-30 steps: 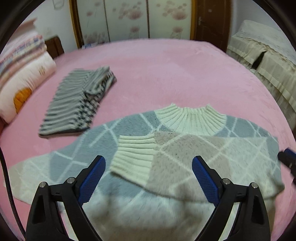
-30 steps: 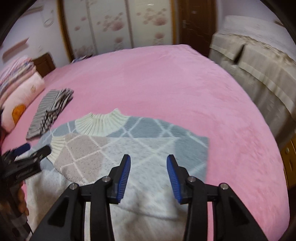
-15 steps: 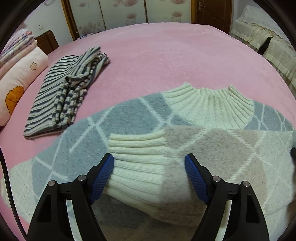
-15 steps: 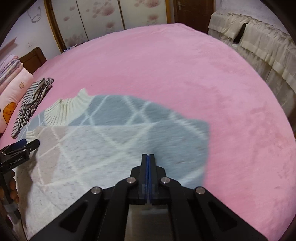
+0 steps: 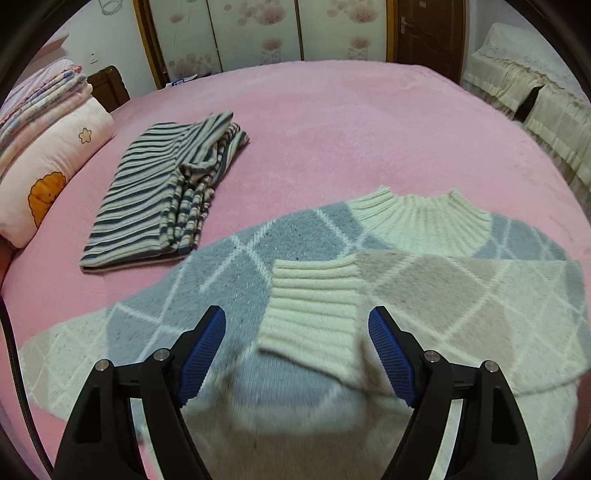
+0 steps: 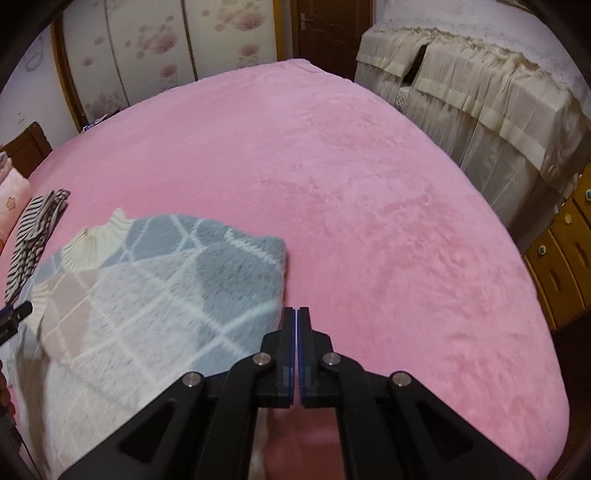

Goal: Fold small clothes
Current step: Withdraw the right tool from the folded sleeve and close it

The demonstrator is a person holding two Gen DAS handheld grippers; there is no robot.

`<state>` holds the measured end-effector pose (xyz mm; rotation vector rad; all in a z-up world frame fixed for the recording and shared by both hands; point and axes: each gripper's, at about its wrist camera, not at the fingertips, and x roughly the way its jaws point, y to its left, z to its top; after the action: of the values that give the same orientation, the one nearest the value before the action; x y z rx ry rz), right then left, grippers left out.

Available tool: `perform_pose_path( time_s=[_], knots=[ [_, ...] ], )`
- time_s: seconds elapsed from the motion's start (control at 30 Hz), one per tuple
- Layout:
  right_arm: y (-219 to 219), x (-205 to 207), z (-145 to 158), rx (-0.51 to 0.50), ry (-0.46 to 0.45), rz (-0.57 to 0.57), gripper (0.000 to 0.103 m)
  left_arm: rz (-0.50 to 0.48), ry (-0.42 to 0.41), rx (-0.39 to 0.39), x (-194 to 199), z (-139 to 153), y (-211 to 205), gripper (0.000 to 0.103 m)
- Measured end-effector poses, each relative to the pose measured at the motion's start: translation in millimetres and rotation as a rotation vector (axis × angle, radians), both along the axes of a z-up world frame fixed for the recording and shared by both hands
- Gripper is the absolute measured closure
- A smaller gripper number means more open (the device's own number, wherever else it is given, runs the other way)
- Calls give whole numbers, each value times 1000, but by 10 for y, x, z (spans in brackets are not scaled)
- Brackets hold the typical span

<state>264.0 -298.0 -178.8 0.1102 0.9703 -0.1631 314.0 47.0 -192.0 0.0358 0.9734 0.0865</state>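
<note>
Bed point(image 5: 369, 122) with pink fleece cover carries everything. Near side: grey/beige diamond-pattern sweater point(image 5: 229, 280) lying flat, one cream-cuffed sleeve point(image 5: 314, 314) folded across its front. Far left of it: folded striped garment point(image 5: 159, 192), close beside but not touching. Far left edge: pillow point(image 5: 48, 170) with stacked bedding point(image 5: 40, 92) behind.

Home bedroom, pink bed point(image 6: 332, 177), pillows point(image 5: 48, 177), wardrobe point(image 5: 258, 33)
</note>
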Motion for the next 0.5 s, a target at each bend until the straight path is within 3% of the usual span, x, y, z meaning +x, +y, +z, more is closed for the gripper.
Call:
perform_pose_path(
  time_s=[0.23,0.5],
  knots=[
    [274,-475,260,44,-27,47,101,-30,-42,-80,-527,386,-54,20],
    [696,-892,549,82,-61,107,100,-63,-91,-100,-1066,747,-57,17]
  ],
)
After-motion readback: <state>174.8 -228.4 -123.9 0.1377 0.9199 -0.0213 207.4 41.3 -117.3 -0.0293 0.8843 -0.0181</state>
